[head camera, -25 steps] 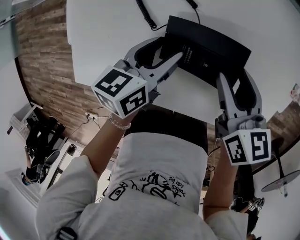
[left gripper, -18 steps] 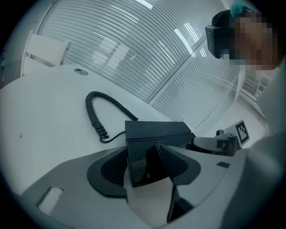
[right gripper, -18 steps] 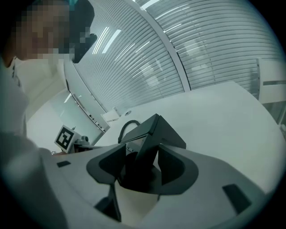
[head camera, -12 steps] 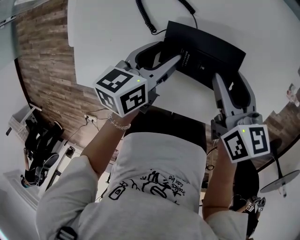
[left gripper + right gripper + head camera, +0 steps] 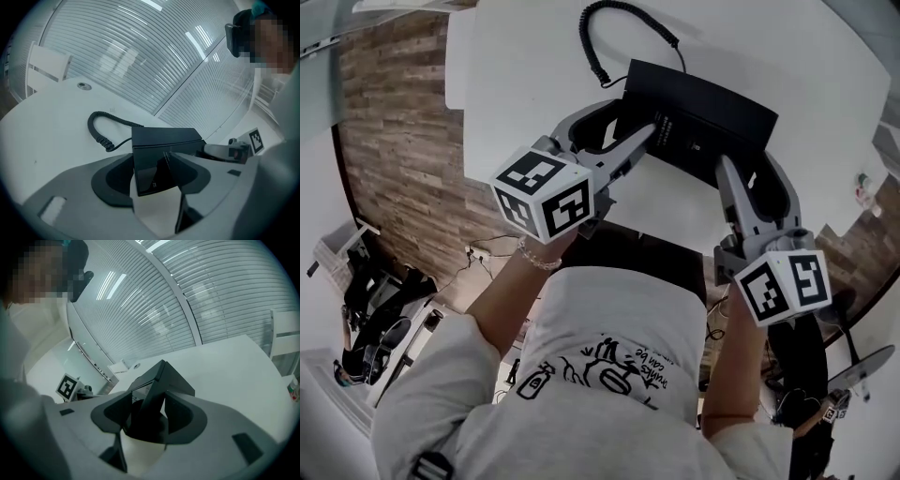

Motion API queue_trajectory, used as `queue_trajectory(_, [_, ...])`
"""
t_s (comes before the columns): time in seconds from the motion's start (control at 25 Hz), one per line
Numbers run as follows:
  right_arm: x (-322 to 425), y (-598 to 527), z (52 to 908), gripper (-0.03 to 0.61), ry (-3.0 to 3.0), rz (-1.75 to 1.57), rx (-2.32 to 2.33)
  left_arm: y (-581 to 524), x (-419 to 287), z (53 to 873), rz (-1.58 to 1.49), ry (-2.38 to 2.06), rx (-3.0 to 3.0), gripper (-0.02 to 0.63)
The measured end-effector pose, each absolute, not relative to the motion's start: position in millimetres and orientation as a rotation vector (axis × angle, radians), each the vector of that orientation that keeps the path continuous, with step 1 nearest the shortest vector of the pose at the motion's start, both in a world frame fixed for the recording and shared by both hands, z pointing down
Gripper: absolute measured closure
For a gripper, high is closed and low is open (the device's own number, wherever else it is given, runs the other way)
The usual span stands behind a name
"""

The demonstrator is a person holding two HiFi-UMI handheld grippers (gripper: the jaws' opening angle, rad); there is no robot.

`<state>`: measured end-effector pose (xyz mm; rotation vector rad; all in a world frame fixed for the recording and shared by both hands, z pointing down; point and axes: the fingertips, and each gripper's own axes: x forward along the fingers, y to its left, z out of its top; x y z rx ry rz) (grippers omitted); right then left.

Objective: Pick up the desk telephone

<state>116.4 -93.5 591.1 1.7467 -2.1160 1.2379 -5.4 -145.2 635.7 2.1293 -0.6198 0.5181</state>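
— Black desk telephone (image 5: 703,112) at the white table's (image 5: 525,56) near edge, long axis running from one gripper to the other.
— Left gripper (image 5: 633,112) pinches its left end and right gripper (image 5: 748,164) clamps the right corner. Neither is nearer.
— Head view shows both holds. Only the left gripper view shows the coiled cord (image 5: 101,133) trailing away.

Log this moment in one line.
phase: grasp | left gripper: shut on desk telephone | right gripper: shut on desk telephone | coiled cord: on table
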Motion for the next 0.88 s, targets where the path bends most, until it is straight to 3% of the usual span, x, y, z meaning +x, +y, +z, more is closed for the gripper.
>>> queue_trajectory(0.88, [107,-126,457,0.377,-2.241,1.121,1.825,-177,-16,503,0.419,-0.654,2.187,0.383])
